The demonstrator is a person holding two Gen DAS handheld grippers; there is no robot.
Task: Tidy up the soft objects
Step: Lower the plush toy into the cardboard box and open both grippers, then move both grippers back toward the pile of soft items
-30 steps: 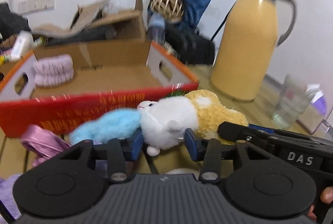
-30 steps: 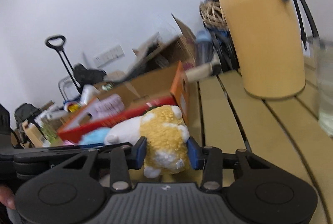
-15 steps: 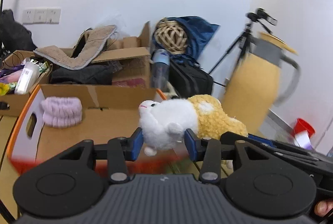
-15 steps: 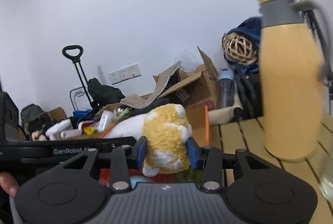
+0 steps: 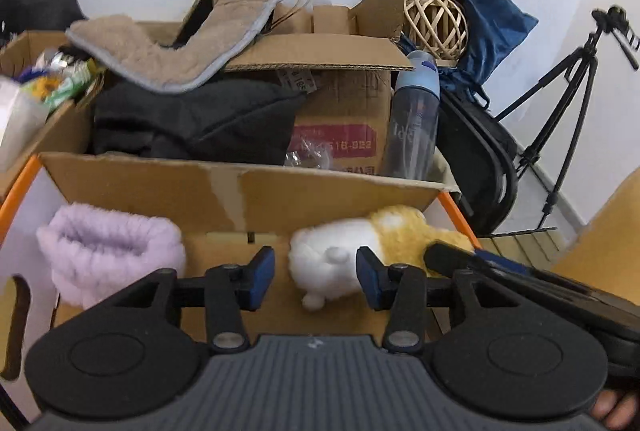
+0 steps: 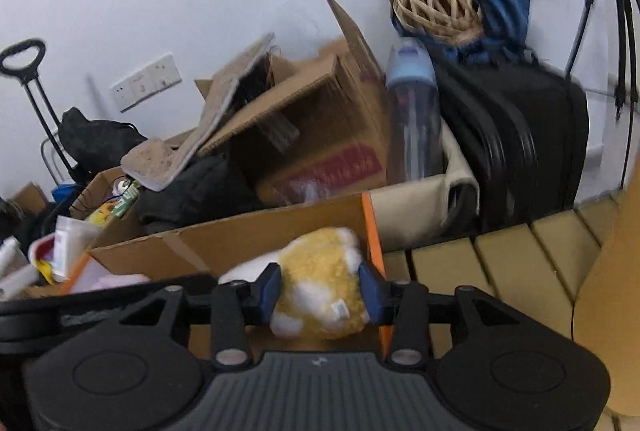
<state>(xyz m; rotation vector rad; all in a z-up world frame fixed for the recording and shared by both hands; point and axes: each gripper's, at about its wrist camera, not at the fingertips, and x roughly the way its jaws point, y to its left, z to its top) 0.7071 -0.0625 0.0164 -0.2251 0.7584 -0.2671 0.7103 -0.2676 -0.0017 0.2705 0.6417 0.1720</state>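
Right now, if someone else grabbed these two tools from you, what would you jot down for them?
Left tongs: open; the plush toy's white end sits between them, with a gap at one pad.
Right tongs: closed on the toy's yellow end; the jaws have just been opening.
The toy is low inside the cardboard box, at its right end; a purple fluffy roll lies at the left end.
Done: toy carried into the box.
Left: let go fully, lift both tongs out.
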